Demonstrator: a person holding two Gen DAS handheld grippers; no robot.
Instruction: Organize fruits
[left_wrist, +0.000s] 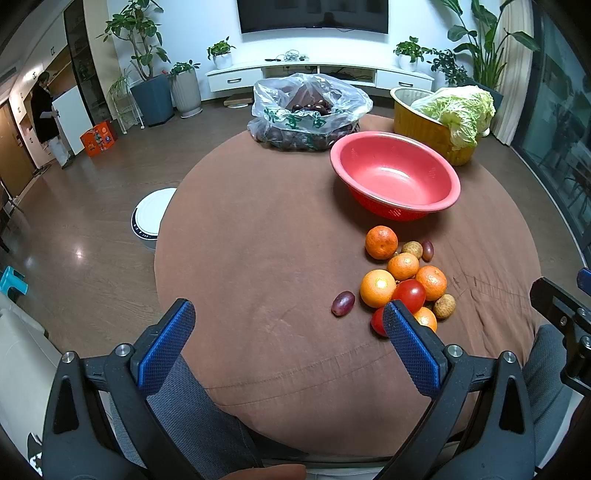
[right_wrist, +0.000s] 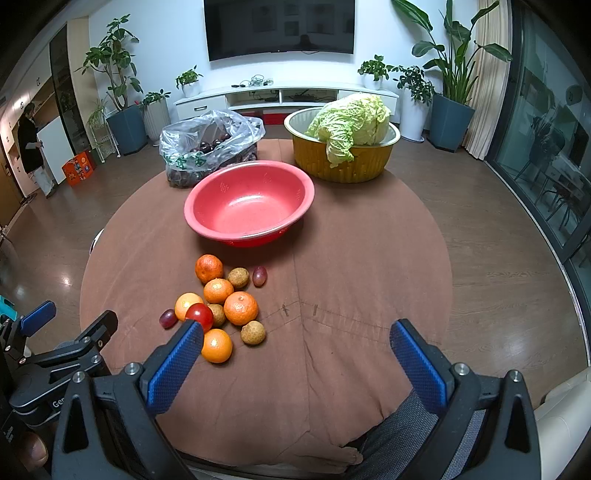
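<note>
The left gripper (left_wrist: 288, 314) hung spread wide with nothing between its blue pads, low over the near edge of the table (left_wrist: 258, 236). The right gripper (right_wrist: 295, 334) was likewise gaping and empty, its left pad just in front of the fruit. In the right wrist view the left gripper showed again at eight o'clock (right_wrist: 70, 325).

The round table wore a brown cloth, creased and stitched across the near half. On it the fruit pile (right_wrist: 218, 306) sat at about ten o'clock from the right gripper: several oranges, a red tomato (right_wrist: 199, 315), brown longans and two grapes. The loose grape (left_wrist: 342, 303) at the pile's left edge lay on its side, long axis running from seven to one o'clock in the left wrist view. The far grape (right_wrist: 259, 276) stood nearly upright in the frame, beside a longan.

Beyond the pile, toward twelve o'clock, sat the red basin (right_wrist: 249, 203), empty and tilted a little toward the cameras. Behind it to the left was a clear plastic bag (right_wrist: 210, 144) of dark fruit, and to the right a yellow basin (right_wrist: 343, 155) holding a cabbage (right_wrist: 351, 122).

Around the table: dark wood floor, a white TV stand (right_wrist: 288, 96) under a wall screen, potted plants either side, glass doors at three o'clock, a person (left_wrist: 46, 114) standing far off at ten o'clock
</note>
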